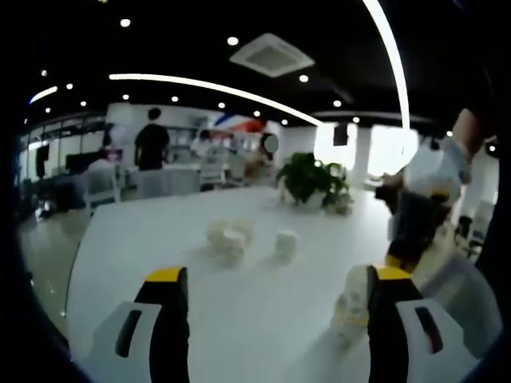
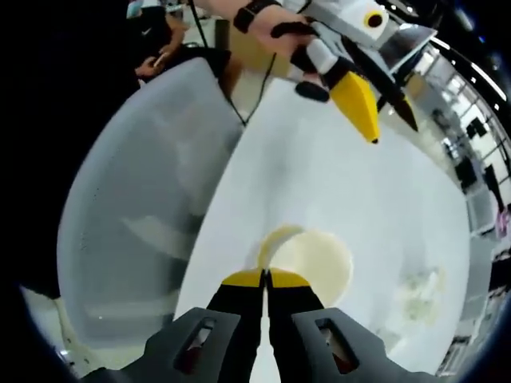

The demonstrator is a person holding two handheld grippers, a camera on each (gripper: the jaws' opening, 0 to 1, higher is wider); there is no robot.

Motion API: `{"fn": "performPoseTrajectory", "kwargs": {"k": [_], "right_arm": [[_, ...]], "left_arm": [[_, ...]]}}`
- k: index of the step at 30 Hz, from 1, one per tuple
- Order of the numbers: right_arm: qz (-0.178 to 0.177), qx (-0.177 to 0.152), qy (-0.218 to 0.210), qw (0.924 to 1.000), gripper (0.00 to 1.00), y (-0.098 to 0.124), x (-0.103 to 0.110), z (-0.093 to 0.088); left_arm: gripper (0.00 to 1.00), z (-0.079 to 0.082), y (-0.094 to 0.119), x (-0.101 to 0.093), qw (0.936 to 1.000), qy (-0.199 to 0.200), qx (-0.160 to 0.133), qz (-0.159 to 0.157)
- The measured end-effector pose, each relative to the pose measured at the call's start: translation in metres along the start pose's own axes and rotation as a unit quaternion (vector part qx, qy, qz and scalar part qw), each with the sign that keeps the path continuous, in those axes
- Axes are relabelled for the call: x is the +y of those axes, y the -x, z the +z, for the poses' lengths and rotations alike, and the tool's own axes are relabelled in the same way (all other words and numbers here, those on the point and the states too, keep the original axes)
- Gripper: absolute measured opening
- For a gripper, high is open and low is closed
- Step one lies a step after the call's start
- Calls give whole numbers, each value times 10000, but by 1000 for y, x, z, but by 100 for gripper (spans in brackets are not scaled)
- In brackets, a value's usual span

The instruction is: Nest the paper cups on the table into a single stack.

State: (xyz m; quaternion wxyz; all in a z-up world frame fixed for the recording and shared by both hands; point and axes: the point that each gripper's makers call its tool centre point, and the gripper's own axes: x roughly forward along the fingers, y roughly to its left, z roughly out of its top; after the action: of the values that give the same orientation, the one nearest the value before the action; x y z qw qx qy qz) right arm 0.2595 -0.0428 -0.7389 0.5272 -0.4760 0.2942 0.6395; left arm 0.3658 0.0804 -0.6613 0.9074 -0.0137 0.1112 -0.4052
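Right fingers [image 2: 266, 278]: pinched on cup [image 2: 310, 263] rim.
Left fingers [image 1: 275, 275]: spread, empty.
Loose cups [image 1: 230, 238]: far across table [image 1: 160, 231].
Advice: lower gripped cup squarely into another.

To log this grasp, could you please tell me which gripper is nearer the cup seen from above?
Right. The right gripper has its jaws shut on the cup's rim. The left gripper hovers apart from it, farther across the table.

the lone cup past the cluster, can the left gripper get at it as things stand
Probably yes: the left gripper is open, and bare table lies between it and the lone cup, which stands apart from the cluster.
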Motion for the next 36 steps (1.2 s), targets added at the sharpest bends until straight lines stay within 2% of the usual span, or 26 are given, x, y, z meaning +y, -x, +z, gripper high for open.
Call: {"fn": "performPoseTrajectory", "kwargs": {"k": [7,9,16,19,23,36], "right_arm": [[29,61,73,10000,0,-6,1,-2],[-36,33,267,9996,0,-6,-2,0],[-55,-85,486,9988,0,-7,-3,5],[-57,-155,463,9988,0,-8,-3,7],[-52,-248,421,9988,6,-10,-2,9],[-28,-255,394,9989,7,-11,2,6]], "left_arm": [[90,-4,1,-1,10000,32,14,13],[90,-4,1,0,10000,41,21,24],[90,-2,0,1,10000,80,-15,41],[90,-3,-1,2,10000,80,-13,39],[90,-4,-1,1,10000,77,2,27],[90,-1,-3,-1,9999,103,-22,36]]}}
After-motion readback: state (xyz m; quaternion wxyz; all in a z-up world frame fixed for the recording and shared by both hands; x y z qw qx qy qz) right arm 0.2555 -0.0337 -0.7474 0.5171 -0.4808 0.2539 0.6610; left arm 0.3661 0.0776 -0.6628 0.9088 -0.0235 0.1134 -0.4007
